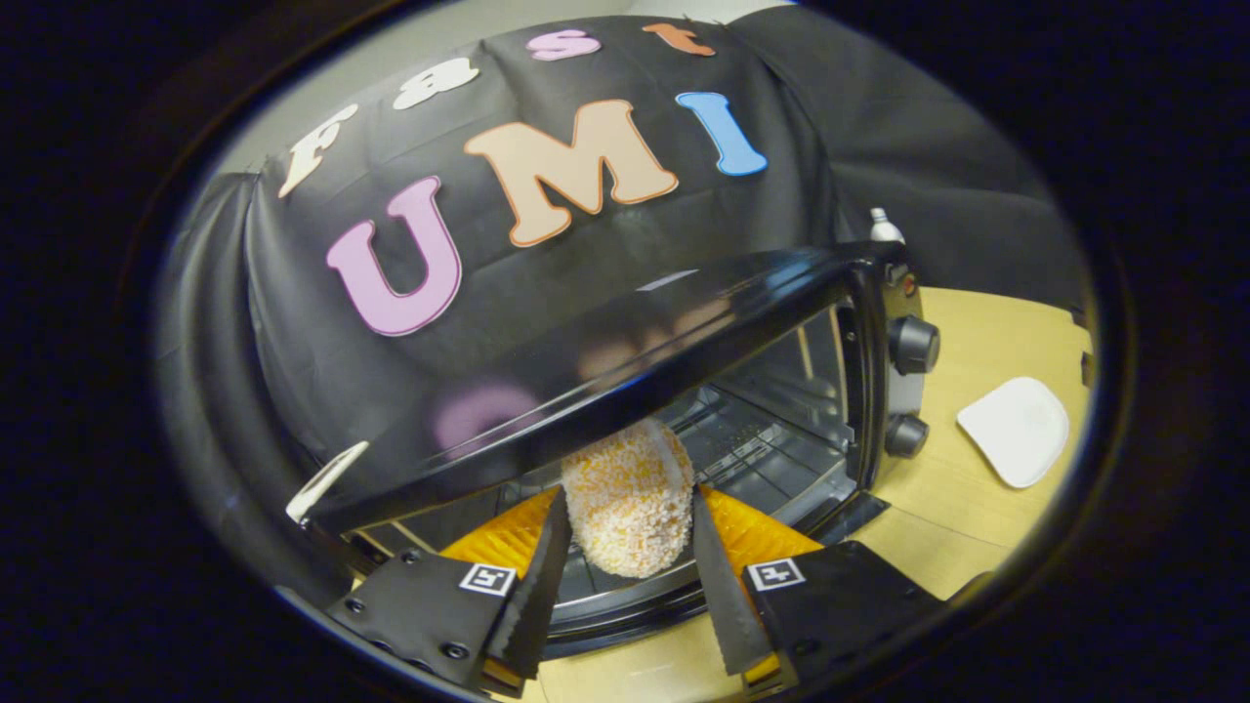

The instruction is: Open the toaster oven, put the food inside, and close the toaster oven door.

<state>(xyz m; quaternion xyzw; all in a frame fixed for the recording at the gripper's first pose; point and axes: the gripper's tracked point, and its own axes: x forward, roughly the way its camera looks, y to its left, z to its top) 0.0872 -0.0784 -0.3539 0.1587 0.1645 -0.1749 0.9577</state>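
Observation:
A black toaster oven (605,361) with a glossy top stands open on the wooden table (977,527). Its wire rack and metal floor (762,439) show inside. The lowered door (625,605) lies as a dark band just under my fingers. My gripper (630,503) is shut on the food (630,493), an oval breaded piece speckled orange and white. Both fingers (542,576) press on its sides. The food sits at the oven's mouth, its far end under the top front edge.
Two black knobs (913,344) sit on the oven's right front panel. A white plate (1016,430) lies on the table to the right of the oven. A white bottle top (884,225) pokes up behind the oven.

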